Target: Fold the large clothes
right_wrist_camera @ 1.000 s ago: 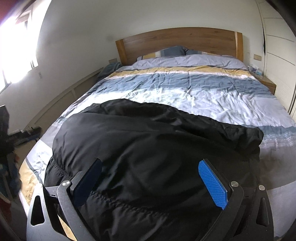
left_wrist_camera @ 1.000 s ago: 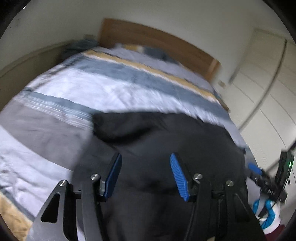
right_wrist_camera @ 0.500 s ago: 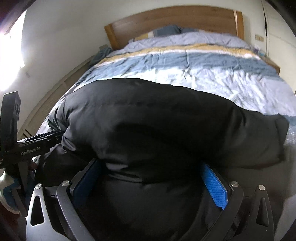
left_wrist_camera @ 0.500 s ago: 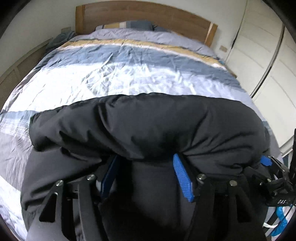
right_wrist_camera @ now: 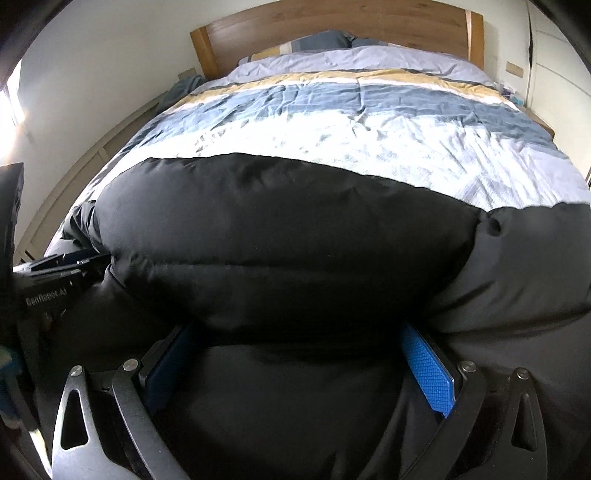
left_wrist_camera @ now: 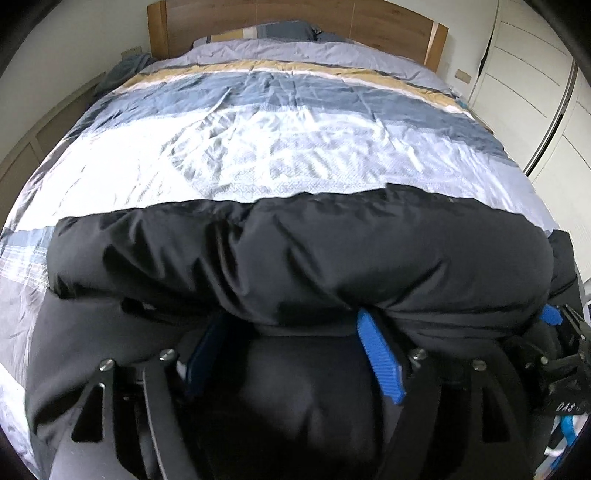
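Observation:
A big black puffy jacket (left_wrist_camera: 295, 258) lies across the near end of the bed; it also fills the lower half of the right wrist view (right_wrist_camera: 280, 240). My left gripper (left_wrist_camera: 291, 339) is open, its blue pads (left_wrist_camera: 380, 362) wide apart and pushed under a thick fold of the jacket. My right gripper (right_wrist_camera: 299, 354) is open too, its blue pads (right_wrist_camera: 428, 373) spread wide with the jacket's bulge lying over their tips. The fingertips of both are hidden by the fabric. The right gripper shows at the right edge of the left wrist view (left_wrist_camera: 561, 347).
The bed has a striped blue, white and yellow duvet (left_wrist_camera: 280, 140) and a wooden headboard (left_wrist_camera: 369, 22) with pillows (right_wrist_camera: 325, 40). White wardrobe doors (left_wrist_camera: 535, 92) stand at the right. A low wooden panel (right_wrist_camera: 74, 177) runs along the left wall.
Both grippers have dropped low and pushed forward under the jacket. Its near part has been lifted and rolled toward the headboard into a thick fold. The jaws have stayed open.

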### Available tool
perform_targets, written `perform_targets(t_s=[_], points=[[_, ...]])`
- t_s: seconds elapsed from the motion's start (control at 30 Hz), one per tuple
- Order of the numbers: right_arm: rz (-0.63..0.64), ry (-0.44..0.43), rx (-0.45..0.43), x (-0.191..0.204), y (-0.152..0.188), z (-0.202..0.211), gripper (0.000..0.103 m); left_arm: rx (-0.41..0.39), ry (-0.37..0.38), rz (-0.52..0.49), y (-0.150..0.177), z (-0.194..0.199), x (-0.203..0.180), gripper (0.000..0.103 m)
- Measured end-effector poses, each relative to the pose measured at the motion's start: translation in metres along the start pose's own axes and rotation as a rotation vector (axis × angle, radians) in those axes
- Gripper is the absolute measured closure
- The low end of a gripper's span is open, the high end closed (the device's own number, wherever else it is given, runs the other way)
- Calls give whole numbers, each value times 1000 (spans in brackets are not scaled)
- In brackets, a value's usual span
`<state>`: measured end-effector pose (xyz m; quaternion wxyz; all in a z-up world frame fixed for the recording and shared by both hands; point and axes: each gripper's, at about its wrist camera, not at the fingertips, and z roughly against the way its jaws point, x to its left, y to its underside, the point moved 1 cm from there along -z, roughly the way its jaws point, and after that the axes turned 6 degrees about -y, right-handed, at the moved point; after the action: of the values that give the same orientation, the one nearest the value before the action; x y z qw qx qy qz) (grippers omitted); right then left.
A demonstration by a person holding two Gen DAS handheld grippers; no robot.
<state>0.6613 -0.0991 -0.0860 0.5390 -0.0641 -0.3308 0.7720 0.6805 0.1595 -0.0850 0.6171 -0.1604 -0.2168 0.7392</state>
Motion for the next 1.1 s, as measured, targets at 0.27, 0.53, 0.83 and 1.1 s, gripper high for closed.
perform_targets(t_s=[0.27, 0.53, 0.83, 1.1], points=[[-12, 21, 3, -37, 1, 10, 0, 48, -87, 103, -1, -10, 78, 28], [-129, 112, 23, -103, 6, 24, 0, 93, -219, 244, 22, -5, 161, 28], [-128, 44, -29, -94, 41, 71, 1, 31, -74, 134, 68, 32, 139, 27], [-206, 145, 12, -130, 71, 90, 0, 63, -133, 278, 91, 48, 198, 28]])
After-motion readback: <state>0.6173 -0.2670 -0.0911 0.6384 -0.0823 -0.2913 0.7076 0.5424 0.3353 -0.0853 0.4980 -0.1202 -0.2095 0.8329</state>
